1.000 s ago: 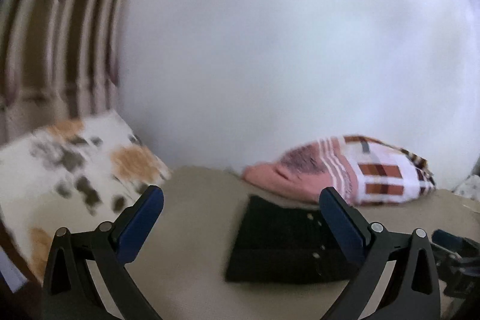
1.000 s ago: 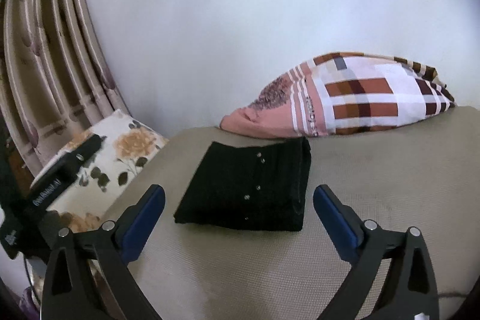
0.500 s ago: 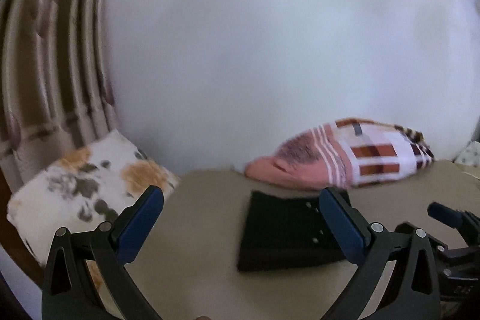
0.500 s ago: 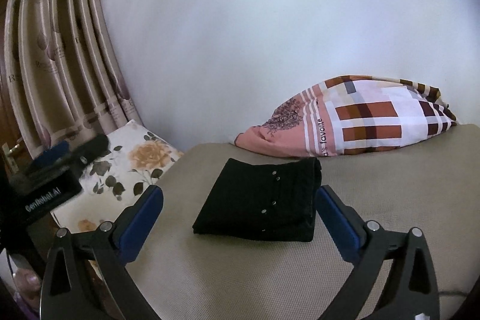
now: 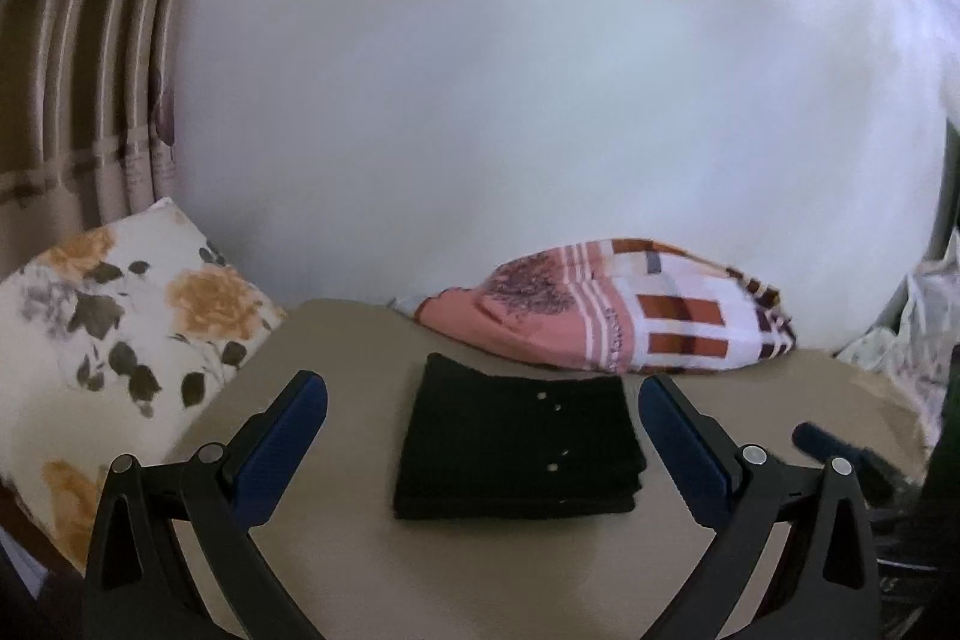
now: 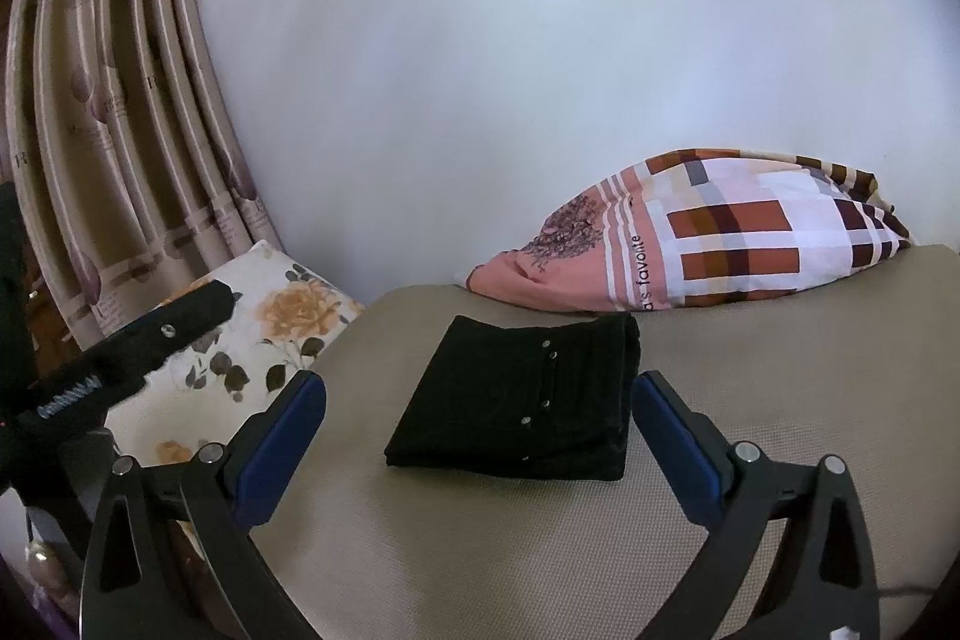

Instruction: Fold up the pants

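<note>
Beige bed (image 6: 750, 400), folded black pants (image 6: 528, 400), curtain print legible only right view

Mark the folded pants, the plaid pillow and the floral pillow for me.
folded pants (image 6: 516, 400), right wrist view, top face near the studs.
plaid pillow (image 6: 720, 238), right wrist view, checked middle.
floral pillow (image 5: 120, 334), left wrist view, its face.

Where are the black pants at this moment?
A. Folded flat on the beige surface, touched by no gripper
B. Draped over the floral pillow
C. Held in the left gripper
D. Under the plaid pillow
A: the black pants lie as a folded rectangle on the beige surface, and both grippers, left and right, are open and empty.
</note>
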### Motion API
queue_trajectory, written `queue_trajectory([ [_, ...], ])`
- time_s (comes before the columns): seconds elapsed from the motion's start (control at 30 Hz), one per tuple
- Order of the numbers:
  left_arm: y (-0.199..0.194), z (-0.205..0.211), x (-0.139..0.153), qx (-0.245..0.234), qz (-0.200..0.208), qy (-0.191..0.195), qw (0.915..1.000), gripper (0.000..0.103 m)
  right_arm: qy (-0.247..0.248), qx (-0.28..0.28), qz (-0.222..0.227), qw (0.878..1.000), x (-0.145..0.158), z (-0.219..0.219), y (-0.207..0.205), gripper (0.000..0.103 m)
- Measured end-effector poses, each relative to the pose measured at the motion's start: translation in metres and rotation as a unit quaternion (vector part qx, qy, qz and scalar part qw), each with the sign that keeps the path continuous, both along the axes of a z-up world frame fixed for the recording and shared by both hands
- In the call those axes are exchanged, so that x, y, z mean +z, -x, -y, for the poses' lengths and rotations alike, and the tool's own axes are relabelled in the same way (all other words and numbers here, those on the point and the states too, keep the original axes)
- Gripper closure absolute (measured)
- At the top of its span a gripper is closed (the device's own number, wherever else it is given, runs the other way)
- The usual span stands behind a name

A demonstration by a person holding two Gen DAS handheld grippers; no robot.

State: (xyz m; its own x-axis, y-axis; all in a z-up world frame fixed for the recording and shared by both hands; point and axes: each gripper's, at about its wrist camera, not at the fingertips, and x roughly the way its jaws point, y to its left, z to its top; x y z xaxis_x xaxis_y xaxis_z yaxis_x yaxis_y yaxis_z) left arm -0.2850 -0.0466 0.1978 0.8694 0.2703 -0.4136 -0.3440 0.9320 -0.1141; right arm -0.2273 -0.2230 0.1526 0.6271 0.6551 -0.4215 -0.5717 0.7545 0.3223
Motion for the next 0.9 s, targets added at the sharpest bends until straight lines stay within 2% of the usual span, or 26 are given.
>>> queue_trajectory([
  [0.57, 0.002, 0.016, -0.007, 0.030, -0.007, -0.048, 0.9984, 0.000, 0.008, 0.006, 0.002, 1.000, -0.003, -0.004, 0.004, 0.000],
  [0.83, -0.006, 0.009, -0.019, 0.003, -0.025, 0.002, 0.9997, 0.000, 0.012, 0.008, -0.006, 1.000, -0.007, -0.005, 0.005, 0.000],
  [0.9, -0.009, 0.008, -0.026, 0.006, -0.034, 0.004, 0.9994, 0.000, 0.014, 0.009, -0.010, 1.000, -0.010, -0.006, 0.004, 0.000],
])
